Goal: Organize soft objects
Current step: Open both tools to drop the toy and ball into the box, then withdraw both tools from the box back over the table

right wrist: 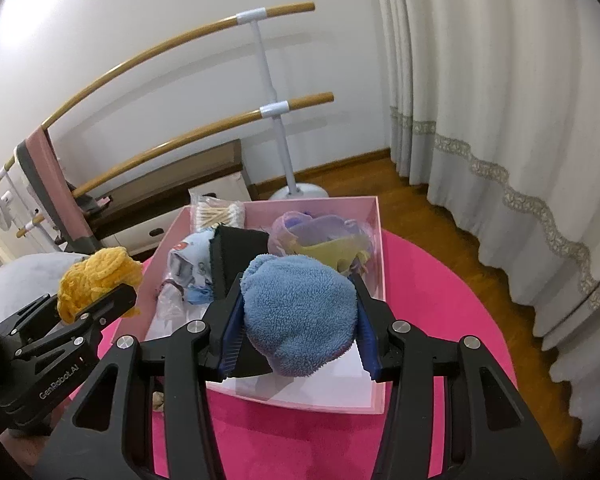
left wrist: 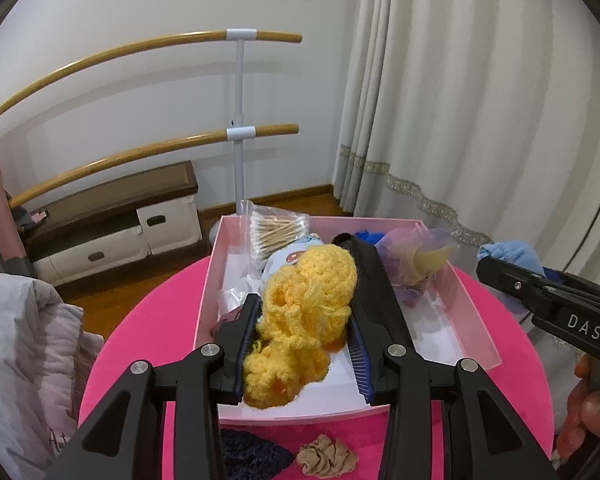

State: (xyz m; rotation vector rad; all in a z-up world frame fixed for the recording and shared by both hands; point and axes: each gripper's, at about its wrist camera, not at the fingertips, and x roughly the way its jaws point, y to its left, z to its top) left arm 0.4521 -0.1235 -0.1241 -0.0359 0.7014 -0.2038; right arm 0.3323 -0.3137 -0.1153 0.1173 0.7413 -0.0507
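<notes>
My left gripper (left wrist: 300,312) is shut on a yellow crocheted yarn piece (left wrist: 304,312) and holds it above the near end of the pink box (left wrist: 208,280). In the right wrist view that yarn piece (right wrist: 96,276) sits at the left in the left gripper (right wrist: 100,300). My right gripper (right wrist: 296,312) is shut on a fluffy blue cloth (right wrist: 296,312) above the pink box (right wrist: 382,248). In the left wrist view the right gripper (left wrist: 496,264) holds the blue cloth (left wrist: 512,254) at the right. The box holds cotton swabs (left wrist: 276,232), a purple and yellow mesh piece (left wrist: 416,260), a black item (right wrist: 240,256) and a pale blue printed item (right wrist: 188,260).
The box stands on a round pink table (left wrist: 496,360). A tan scrunchie (left wrist: 326,460) and a dark blue knit piece (left wrist: 252,456) lie on the table near me. A grey-pink quilt (left wrist: 24,360) is at the left. A ballet barre (left wrist: 240,120), a low cabinet and curtains (left wrist: 480,120) stand behind.
</notes>
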